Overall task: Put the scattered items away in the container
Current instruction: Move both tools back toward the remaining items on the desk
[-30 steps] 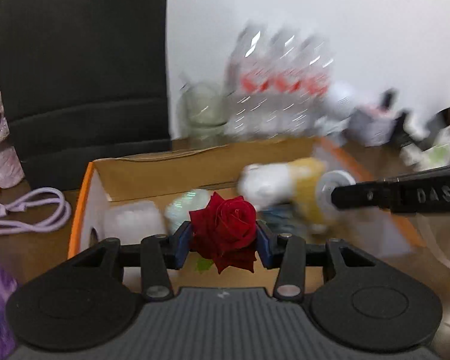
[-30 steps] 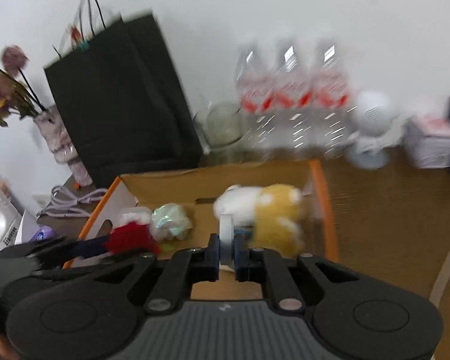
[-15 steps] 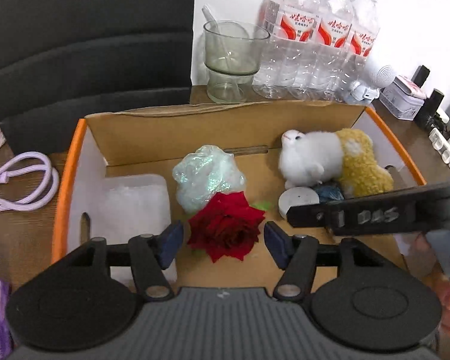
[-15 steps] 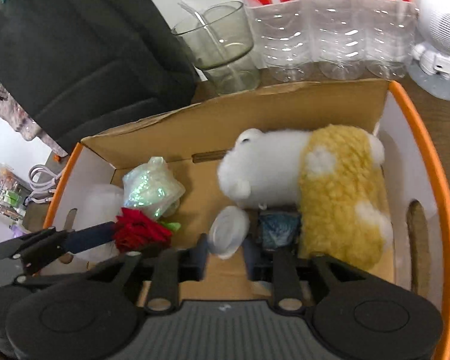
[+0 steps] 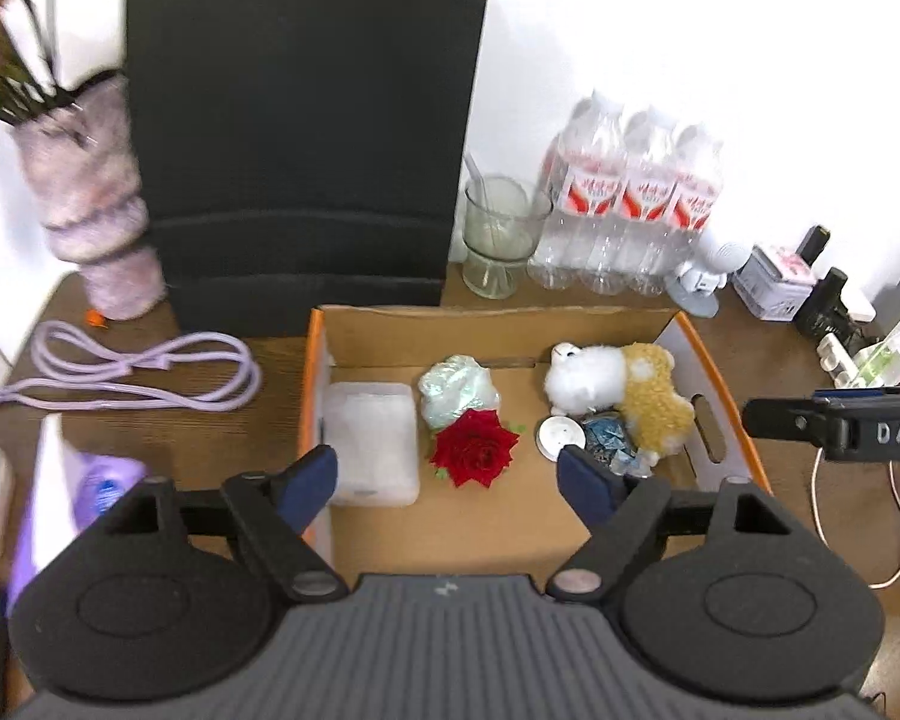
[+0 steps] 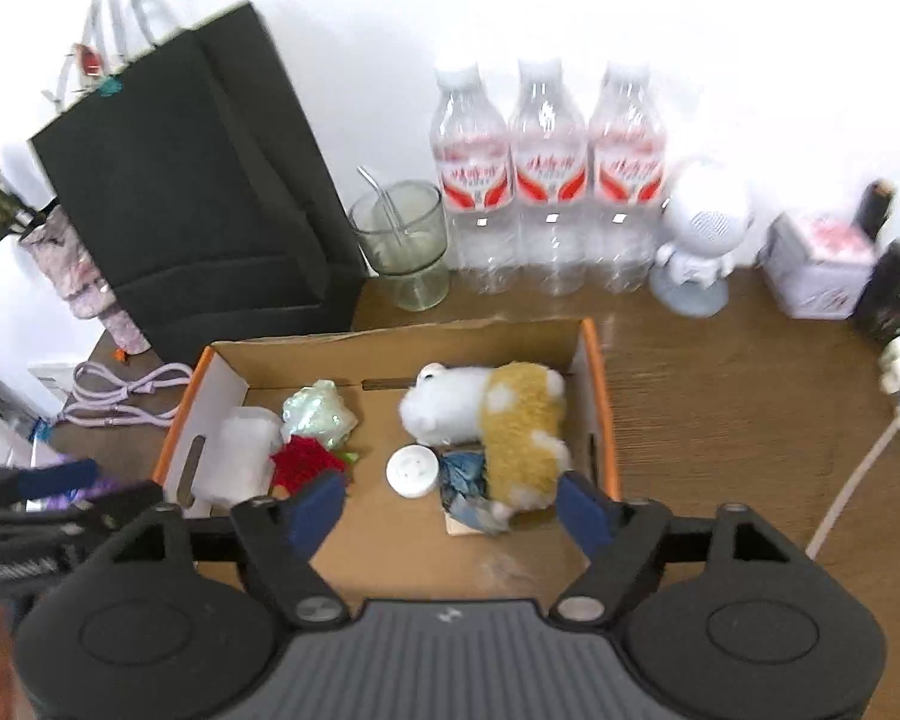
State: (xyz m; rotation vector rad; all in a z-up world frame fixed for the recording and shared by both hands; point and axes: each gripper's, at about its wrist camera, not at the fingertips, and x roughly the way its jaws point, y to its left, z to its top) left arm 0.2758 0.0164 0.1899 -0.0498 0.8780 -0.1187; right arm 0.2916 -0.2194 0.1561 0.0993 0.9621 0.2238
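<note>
We see the left hand-held gripper (image 5: 447, 477) and the right hand-held gripper (image 6: 453, 507) above the orange-rimmed cardboard box (image 5: 498, 324), each with jaws opening and nothing between them. Inside the box lie the red fabric rose (image 5: 474, 456), the round white plastic disc (image 6: 413, 471), the white-and-yellow plush toy (image 6: 492, 420), an iridescent crumpled wrapper (image 5: 457, 399) and a translucent plastic tub (image 5: 373, 443). We judge the drop-off step complete; the next move calls for finding anything loose on the wooden surface (image 6: 720, 408), perhaps the lilac coiled cable (image 5: 132, 375).
</note>
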